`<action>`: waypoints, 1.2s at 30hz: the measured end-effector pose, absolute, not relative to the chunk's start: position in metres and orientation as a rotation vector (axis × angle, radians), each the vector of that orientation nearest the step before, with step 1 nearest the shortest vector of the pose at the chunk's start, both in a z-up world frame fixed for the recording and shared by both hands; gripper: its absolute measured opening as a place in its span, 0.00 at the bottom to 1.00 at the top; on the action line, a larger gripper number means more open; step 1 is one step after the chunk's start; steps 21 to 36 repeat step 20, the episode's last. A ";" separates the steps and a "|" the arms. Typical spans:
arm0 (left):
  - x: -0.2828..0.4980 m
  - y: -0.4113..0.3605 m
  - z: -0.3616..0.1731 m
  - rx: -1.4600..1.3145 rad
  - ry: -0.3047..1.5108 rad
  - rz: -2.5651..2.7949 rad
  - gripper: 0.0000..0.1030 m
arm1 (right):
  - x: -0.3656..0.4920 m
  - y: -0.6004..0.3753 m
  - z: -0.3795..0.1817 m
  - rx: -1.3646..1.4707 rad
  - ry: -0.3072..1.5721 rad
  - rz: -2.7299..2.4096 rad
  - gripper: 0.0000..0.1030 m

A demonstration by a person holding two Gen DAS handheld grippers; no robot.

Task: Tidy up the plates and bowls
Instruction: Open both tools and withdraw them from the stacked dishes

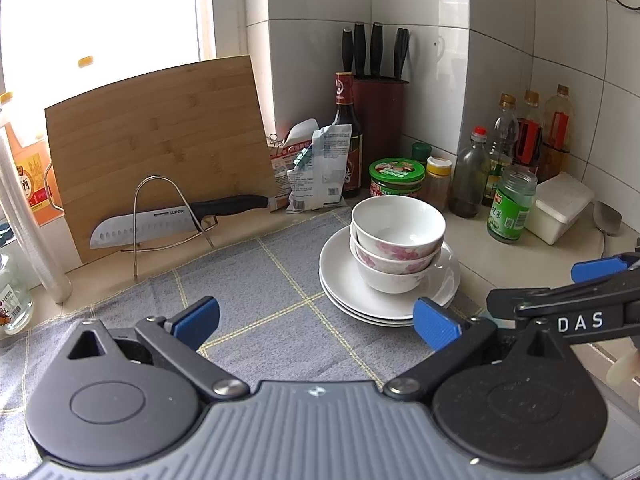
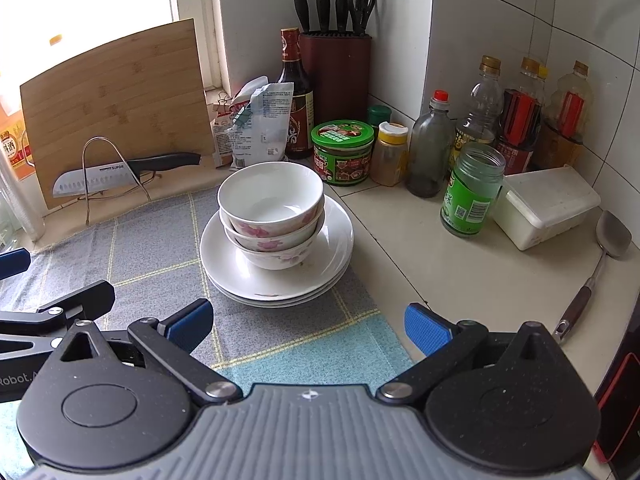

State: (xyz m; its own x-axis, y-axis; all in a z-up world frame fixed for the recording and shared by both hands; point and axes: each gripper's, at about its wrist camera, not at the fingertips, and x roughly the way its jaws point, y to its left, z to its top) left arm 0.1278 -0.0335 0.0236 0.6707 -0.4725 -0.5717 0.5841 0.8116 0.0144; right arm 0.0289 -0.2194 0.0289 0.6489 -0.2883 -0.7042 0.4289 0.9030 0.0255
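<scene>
Nearest the lens, low in the frame, the left gripper [image 1: 316,320] stands wide and empty over the grey checked cloth [image 1: 256,280]; the right gripper [image 2: 308,326] is equally wide and holds nothing. Just above centre, three nested bowls [image 2: 271,216] sit on a stack of plates [image 2: 276,276], apparently already sorted. The risk I see: a careless nudge would tip the bowl tower, or push it right into the green jar [image 2: 472,192] and the bottles behind it.
</scene>
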 end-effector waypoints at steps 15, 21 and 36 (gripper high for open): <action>0.129 -0.033 0.025 0.208 0.581 -0.603 0.99 | 0.029 -0.218 0.029 0.199 0.764 -0.419 1.00; 0.130 -0.032 0.025 0.206 0.581 -0.603 0.99 | 0.030 -0.218 0.029 0.200 0.764 -0.420 1.00; 0.130 -0.032 0.025 0.206 0.581 -0.603 0.99 | 0.030 -0.218 0.029 0.200 0.764 -0.420 1.00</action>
